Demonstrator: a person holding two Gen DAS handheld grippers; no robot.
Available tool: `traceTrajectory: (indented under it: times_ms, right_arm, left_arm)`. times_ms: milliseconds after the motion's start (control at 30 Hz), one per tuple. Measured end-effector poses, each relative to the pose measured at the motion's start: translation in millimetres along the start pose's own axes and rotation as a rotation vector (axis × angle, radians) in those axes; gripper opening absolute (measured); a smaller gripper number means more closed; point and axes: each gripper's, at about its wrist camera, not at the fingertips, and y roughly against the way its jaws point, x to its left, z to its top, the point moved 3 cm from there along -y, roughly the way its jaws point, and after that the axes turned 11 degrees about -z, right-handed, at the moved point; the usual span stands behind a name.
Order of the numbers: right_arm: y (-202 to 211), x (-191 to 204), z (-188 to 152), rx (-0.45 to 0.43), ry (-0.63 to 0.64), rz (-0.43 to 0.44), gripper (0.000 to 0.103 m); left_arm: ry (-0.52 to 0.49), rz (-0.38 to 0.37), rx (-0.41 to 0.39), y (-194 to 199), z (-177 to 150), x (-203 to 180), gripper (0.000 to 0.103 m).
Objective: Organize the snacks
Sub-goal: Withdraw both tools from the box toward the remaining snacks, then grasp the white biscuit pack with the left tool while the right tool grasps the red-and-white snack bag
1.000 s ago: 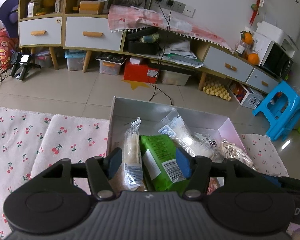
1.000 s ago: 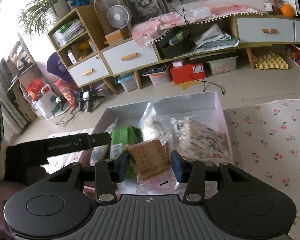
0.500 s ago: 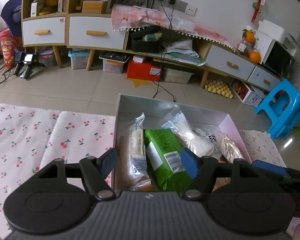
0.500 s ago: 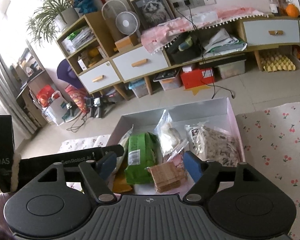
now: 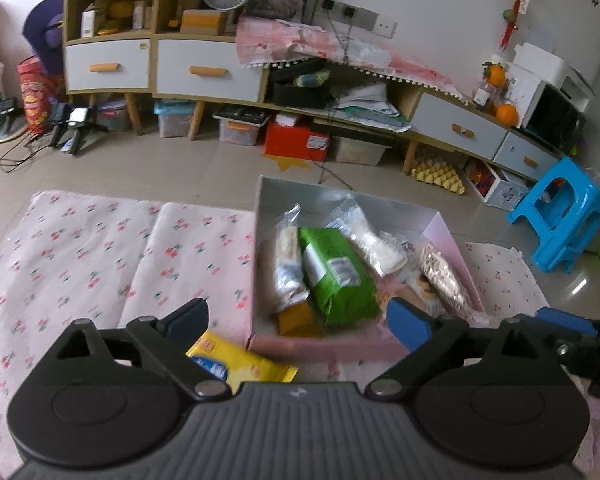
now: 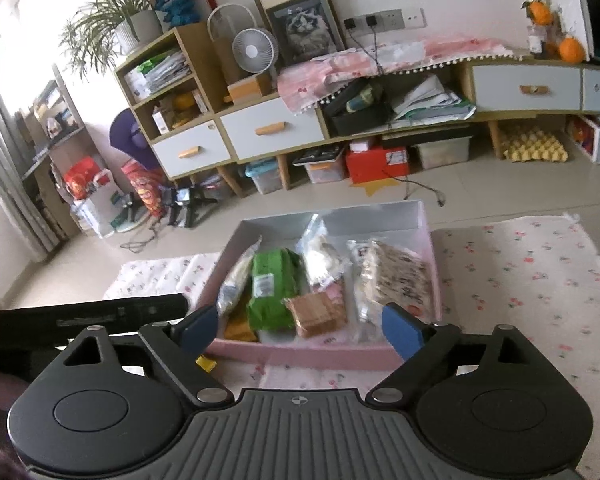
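A pink-walled box stands on the cherry-print cloth and holds several snack packets. Among them are a green packet, a clear packet of white snacks and a bag of nut brittle. A yellow packet lies on the cloth outside the box's near-left corner. My left gripper hovers before the box, its jaws opening wide with nothing gripped. In the right wrist view a brown biscuit packet lies in the box beside the green packet. My right gripper is opening too, holding nothing.
The cherry-print cloth spreads to both sides of the box. The left gripper's black body sits just left of my right one. Beyond the box is tiled floor, a low cabinet with storage boxes under it, and a blue stool.
Both grippers opened and drew back and up from the box. The right one let go of the brown biscuit packet, which now lies in the box. The yellow packet came into view.
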Motion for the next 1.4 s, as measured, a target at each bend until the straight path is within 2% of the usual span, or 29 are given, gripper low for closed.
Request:
traceTrajectory:
  times_ms: [167,400,567,633,733,933,1067,1133,1167,1233,1300,1400]
  right_arm:
    - [21,-7,-6,-0.01,0.043,-0.044,0.093]
    - [39,-19,-20,-0.009,0.053,-0.083,0.094]
    - [44,-29,-35,-0.018,0.057,-0.103,0.095]
    - [43,-34,-41,-0.03,0.068,-0.133,0.095]
    - [40,-41,-48,-0.013,0.106,-0.169,0.095]
    - [32,-50,-69,0.032,0.246,-0.179,0.095]
    - [27,-59,-75,0.041,0.278,-0.192,0.095]
    - [24,-64,-77,0.063,0.277,-0.168,0.095]
    - [23,-65,-78,0.082,0.281,-0.15,0.095]
    - [21,-66,-83,0.108,0.303,-0.116,0.095]
    - [21,-64,-87,0.117,0.344,-0.102,0.095]
    - [19,-63,-93,0.126,0.396,-0.102,0.095]
  left_arm:
    - [0.021,0.042,-0.002,19,-12,2,0.101]
    - [0.013,0.094,0.058,33,-35,-1,0.102]
    - [0.001,0.093,0.045,41,-54,-6,0.102]
    - [-0.017,0.12,0.021,42,-61,-8,0.102]
    - [-0.062,0.18,0.012,41,-73,-10,0.102]
    - [-0.064,0.166,0.054,34,-90,-10,0.102]
    - [-0.052,0.186,0.065,29,-103,-15,0.102]
    - [-0.067,0.158,0.077,25,-108,-22,0.101]
    - [-0.092,0.12,0.088,21,-110,-27,0.1]
    - [-0.153,0.024,0.106,16,-111,-37,0.091]
    - [-0.237,-0.076,0.108,14,-110,-47,0.089]
    - [-0.346,-0.161,0.099,13,-109,-58,0.085]
